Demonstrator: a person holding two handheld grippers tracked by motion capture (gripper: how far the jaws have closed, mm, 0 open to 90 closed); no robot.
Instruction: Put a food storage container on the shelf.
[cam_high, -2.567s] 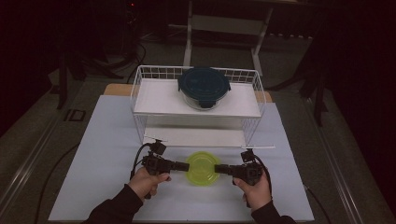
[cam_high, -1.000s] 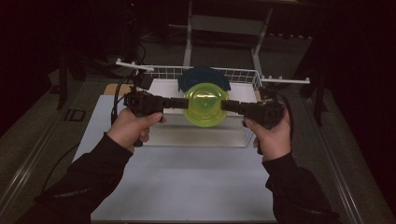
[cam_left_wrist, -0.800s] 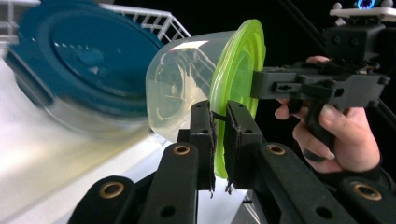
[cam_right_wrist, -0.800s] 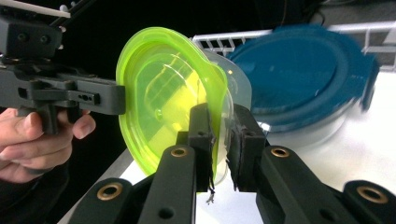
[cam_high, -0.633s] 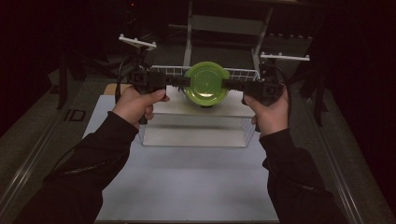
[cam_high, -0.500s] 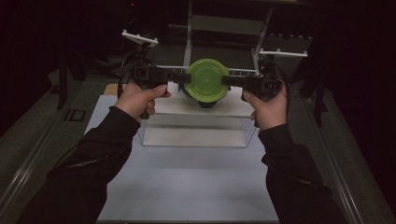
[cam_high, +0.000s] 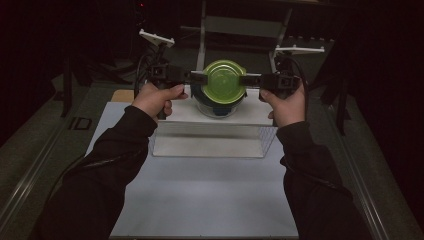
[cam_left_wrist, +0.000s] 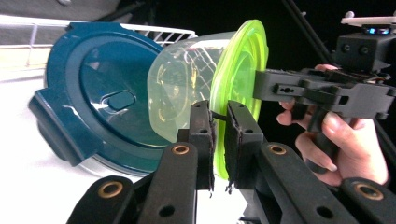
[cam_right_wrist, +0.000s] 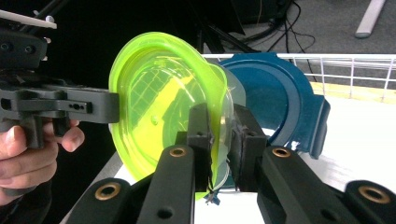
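With both tongs clamped on opposite rim edges of the green tub (cam_high: 223, 82), I judge I am carrying it above the blue-lidded box (cam_high: 216, 109) on the white rack (cam_high: 210, 131). The left tong (cam_high: 196, 77) grips its left edge, the right tong (cam_high: 248, 80) its right. Next I must lower it level onto that lid.

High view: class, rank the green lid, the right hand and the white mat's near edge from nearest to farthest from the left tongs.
1. Green lid, gripped at its left rim by the left tongs.
2. Right hand, across the lid on the right.
3. White mat's near edge, at the picture's bottom, farthest.
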